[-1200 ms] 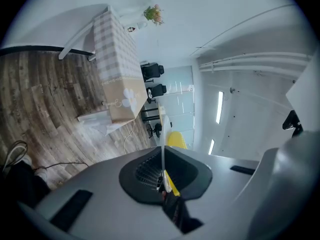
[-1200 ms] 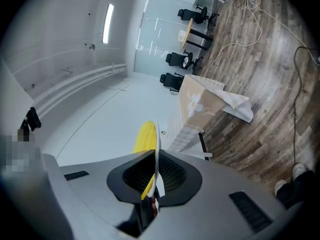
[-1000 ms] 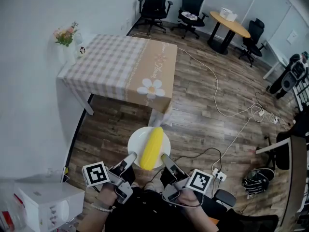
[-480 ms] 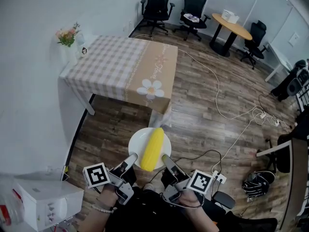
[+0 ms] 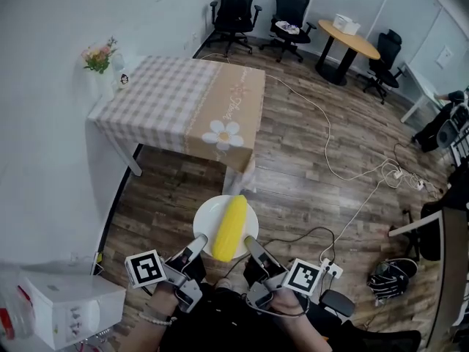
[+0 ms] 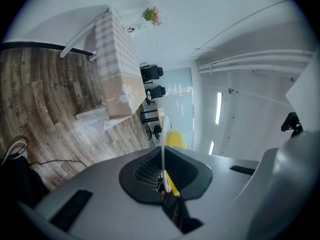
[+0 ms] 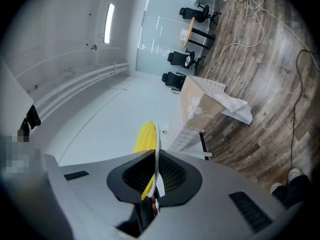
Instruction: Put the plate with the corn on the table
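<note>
A white plate (image 5: 209, 215) with a yellow corn cob (image 5: 229, 226) lying on it is held in the air over the wooden floor. My left gripper (image 5: 199, 238) is shut on the plate's near left rim, my right gripper (image 5: 248, 239) on its near right rim. In the left gripper view the plate (image 6: 163, 144) shows edge-on between the jaws with the corn (image 6: 176, 140) behind it. The right gripper view has the plate (image 7: 157, 149) edge-on too, with the corn (image 7: 144, 136) beside it. The table (image 5: 157, 97) with a checked cloth stands ahead to the left.
A vase of flowers (image 5: 100, 57) and a small figure stand at the table's far left corner. Cables (image 5: 330, 145) run across the floor to the right. Office chairs (image 5: 234, 6) and a round table (image 5: 350, 39) stand at the back. A white box (image 5: 69, 306) sits at my near left.
The plate and both grippers keep their place in the view. The table and room have shifted slightly, as the view drifts a little.
</note>
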`<state>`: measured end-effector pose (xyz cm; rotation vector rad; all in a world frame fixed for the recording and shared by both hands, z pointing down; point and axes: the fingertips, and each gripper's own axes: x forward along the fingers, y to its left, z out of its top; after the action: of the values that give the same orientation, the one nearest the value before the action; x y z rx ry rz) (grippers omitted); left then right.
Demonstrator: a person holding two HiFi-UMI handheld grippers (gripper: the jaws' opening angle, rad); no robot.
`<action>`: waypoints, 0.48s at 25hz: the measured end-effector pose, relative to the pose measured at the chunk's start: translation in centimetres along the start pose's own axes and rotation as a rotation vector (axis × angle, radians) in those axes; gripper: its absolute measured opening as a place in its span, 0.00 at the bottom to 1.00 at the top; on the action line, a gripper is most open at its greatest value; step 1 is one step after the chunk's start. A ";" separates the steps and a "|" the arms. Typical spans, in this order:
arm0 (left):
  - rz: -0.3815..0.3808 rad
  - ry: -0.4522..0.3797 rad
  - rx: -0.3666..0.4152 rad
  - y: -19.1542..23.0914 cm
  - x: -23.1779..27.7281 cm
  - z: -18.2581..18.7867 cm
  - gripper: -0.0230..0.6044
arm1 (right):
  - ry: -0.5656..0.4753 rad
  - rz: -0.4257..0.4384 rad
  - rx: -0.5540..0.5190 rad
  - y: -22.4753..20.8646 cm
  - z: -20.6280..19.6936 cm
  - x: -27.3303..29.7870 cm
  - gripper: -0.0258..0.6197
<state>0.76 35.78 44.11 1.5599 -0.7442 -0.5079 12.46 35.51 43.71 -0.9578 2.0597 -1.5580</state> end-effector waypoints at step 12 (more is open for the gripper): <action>-0.017 -0.030 -0.006 -0.5 1.2 -2.1 0.07 | 0.018 0.008 -0.024 -0.4 1.4 -1.9 0.11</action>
<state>3.19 36.41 44.05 1.5572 -0.7518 -0.5468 14.80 35.82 43.52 -0.9459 2.0971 -1.5465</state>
